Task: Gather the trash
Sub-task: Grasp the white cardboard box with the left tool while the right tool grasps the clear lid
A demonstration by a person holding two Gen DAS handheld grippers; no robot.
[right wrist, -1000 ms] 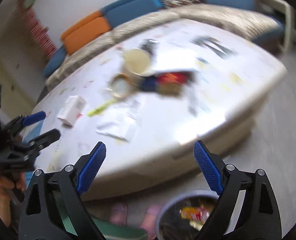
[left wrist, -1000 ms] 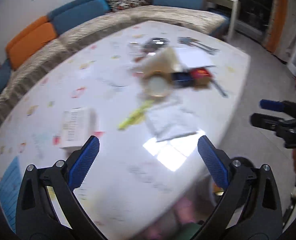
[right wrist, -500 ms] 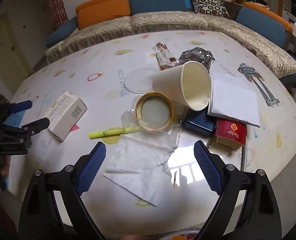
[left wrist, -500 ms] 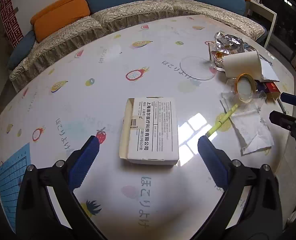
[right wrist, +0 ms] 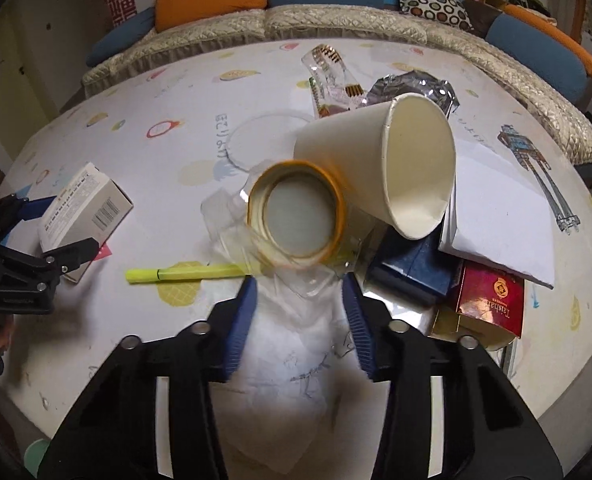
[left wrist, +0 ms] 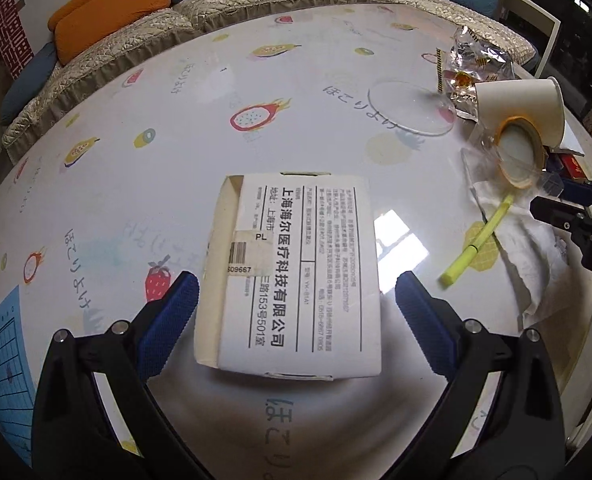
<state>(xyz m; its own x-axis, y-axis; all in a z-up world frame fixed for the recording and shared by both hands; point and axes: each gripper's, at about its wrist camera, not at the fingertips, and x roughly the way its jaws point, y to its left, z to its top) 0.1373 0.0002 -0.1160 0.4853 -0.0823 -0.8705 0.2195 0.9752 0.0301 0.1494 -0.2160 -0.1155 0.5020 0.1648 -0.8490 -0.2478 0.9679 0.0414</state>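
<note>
Hovering both grippers over the counter (left wrist: 336, 92), pointed steeply down at the litter.

Left gripper (left wrist: 296, 300): jaws wide apart, straddling the white printed box (left wrist: 296, 272) that lies flat on the counter. Blue pads sit either side of the box's near end, not touching it as far as I can see. Nothing held.

Right gripper (right wrist: 300, 292): jaws have just been closing and now stand narrow. Between the tips lies crumpled clear plastic wrap (right wrist: 308, 280) over a white tissue (right wrist: 280, 360). Whether the pads already press on the wrap, I cannot tell; there looks to be a gap on each side.

Just beyond the right tips: an orange-rimmed round lid (right wrist: 296, 216) resting on the wrap. A yellow highlighter (right wrist: 184, 274) lies to its left, one end under the wrap. A paper cup (right wrist: 396, 168) lies on its side behind the lid, mouth toward me. To the right, a dark blue packet (right wrist: 412, 268), a red carton (right wrist: 492, 304) and a white sheet of paper (right wrist: 496, 208), stacked loosely against each other.

Further off: a clear round disc (right wrist: 264, 140) flat on the counter, a clear printed wrapper (right wrist: 332, 76) and crumpled silver foil bag (right wrist: 412, 88) behind the cup.

Beyond the counter's far edge, a sofa (right wrist: 336, 24) with orange and blue cushions.
</note>
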